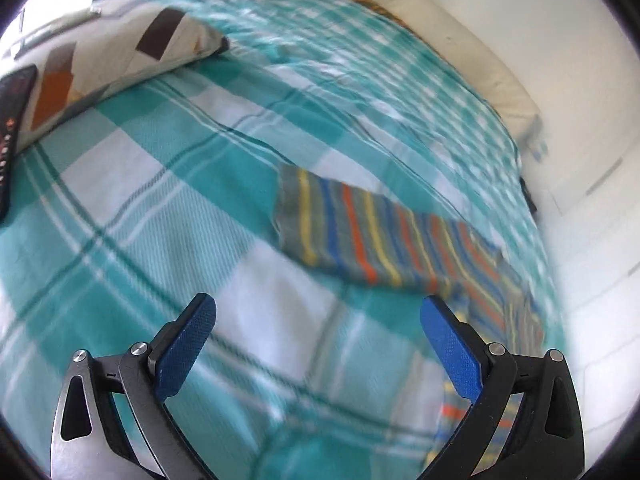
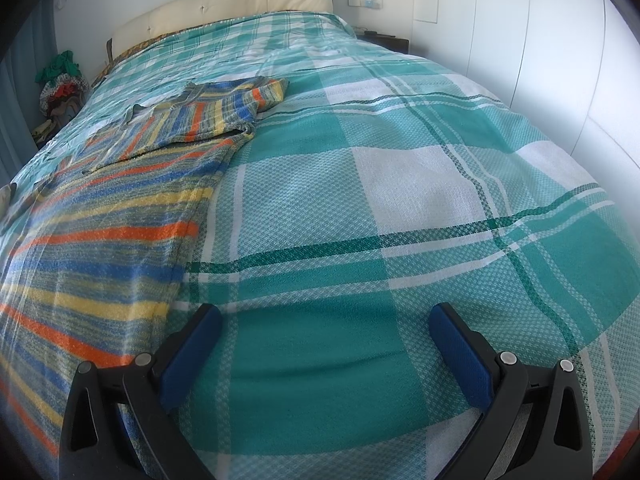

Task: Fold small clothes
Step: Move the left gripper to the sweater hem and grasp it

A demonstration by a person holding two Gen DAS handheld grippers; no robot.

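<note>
Over the checked bed cover [image 2: 400,184], left gripper [image 1: 318,320] fingers wide, empty, striped garment [image 1: 384,236] at 1 o'clock, right gripper [image 2: 326,328] fingers wide, empty, garment at 10 o'clock.

Striped garment [image 2: 120,216] lies on bedspread [image 2: 400,200], left of centre

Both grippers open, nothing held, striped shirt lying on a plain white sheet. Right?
Not quite. The sheet is not plain white: the right wrist view shows a teal-and-white plaid bedspread under the striped shirt. The left gripper and right gripper are open and empty.
</note>
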